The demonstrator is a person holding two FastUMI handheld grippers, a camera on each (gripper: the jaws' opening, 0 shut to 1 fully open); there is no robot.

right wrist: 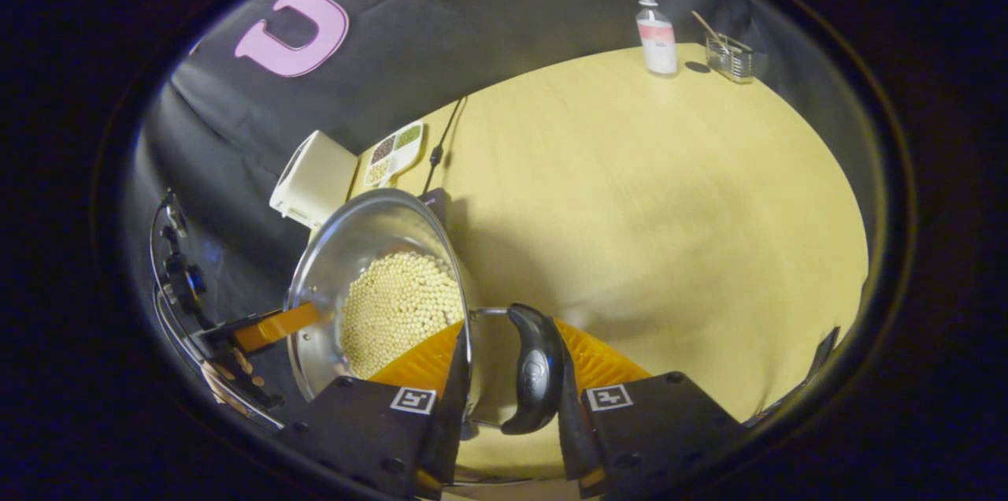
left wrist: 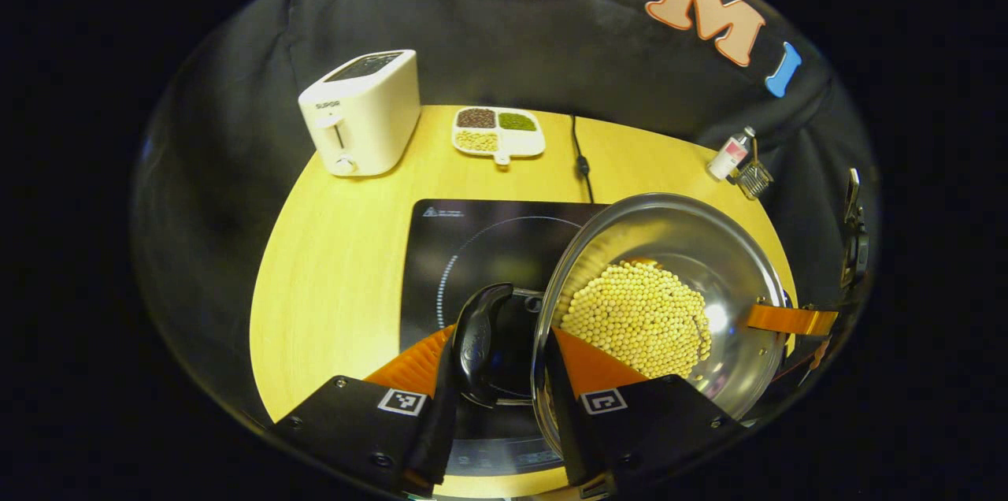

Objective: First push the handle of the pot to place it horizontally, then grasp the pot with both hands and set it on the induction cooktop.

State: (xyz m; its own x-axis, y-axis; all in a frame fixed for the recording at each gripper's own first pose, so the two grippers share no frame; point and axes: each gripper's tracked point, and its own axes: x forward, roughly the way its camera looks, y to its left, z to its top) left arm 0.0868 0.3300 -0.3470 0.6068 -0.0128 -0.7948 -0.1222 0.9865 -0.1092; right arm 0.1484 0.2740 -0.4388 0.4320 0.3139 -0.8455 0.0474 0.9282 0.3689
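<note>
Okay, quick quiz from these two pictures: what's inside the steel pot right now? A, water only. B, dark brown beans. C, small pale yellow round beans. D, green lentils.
C: the pot holds a heap of small pale yellow round beans, seen in the left gripper view and again in the right gripper view.

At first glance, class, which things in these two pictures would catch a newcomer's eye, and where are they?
A shiny steel pot heaped with pale yellow beans sits tilted at the front. The left tongs and the right tongs each straddle the rim with a black side handle between their fingers. Behind lie the black induction cooktop and, at the wooden table's far left, a cream toaster.
</note>
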